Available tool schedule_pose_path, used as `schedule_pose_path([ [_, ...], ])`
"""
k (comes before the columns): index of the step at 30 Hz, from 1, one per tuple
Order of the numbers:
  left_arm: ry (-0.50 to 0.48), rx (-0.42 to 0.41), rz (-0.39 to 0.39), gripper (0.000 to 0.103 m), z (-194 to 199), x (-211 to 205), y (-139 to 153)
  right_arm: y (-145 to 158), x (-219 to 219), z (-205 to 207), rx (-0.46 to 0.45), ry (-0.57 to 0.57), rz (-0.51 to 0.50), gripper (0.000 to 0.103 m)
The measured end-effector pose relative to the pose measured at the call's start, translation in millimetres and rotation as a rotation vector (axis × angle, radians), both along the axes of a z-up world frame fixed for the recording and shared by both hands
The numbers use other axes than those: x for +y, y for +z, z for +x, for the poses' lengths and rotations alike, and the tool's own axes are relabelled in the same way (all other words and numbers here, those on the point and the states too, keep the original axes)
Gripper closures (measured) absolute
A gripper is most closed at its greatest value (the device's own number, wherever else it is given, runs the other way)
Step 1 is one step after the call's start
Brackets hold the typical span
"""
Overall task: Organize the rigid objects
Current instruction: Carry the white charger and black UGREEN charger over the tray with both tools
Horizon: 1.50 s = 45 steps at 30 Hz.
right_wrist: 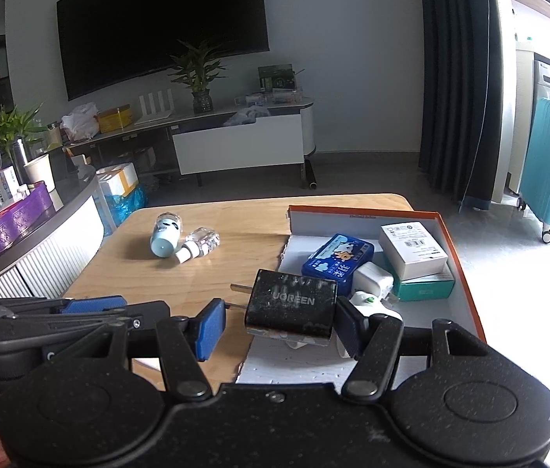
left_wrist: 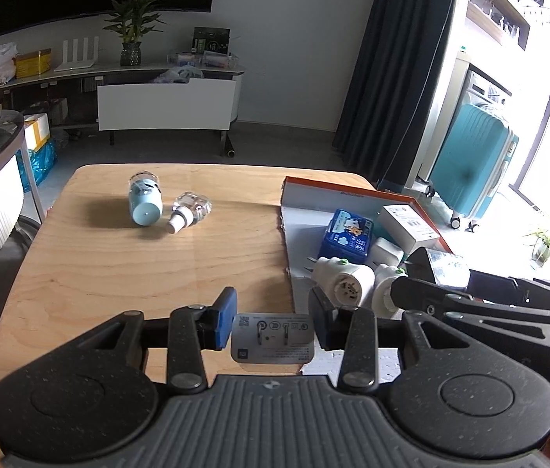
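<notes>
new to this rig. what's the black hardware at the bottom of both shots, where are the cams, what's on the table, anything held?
No robot: a person carries two hand-held grippers, each with a fisheye camera looking forward along its blue-padded fingers. The black hardware is the gripper's own body.

Left wrist view: the left gripper clamps a small grey charger with a printed label.

Right wrist view: the right gripper has a black UGREEN charger between its fingers; the right pad touches it, while a gap shows at the left.

On the wooden table lie a light-blue bottle and a clear bottle, both on their sides. The orange-rimmed box lid holds a blue pack, a white box and white plugs.
</notes>
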State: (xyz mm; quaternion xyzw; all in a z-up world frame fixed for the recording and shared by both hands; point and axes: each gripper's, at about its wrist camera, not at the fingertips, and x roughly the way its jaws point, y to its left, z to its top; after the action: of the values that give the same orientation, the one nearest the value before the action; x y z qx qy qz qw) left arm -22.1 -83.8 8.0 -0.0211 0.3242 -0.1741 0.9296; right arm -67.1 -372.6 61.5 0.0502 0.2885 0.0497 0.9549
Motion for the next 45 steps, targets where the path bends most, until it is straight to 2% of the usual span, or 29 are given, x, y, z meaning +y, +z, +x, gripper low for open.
schedule_pose_path([
  [45,-0.187,0.064,0.032,0.062,2,-84,-19,-20,-80,-7,0.037,-0.209,0.018,0.03],
])
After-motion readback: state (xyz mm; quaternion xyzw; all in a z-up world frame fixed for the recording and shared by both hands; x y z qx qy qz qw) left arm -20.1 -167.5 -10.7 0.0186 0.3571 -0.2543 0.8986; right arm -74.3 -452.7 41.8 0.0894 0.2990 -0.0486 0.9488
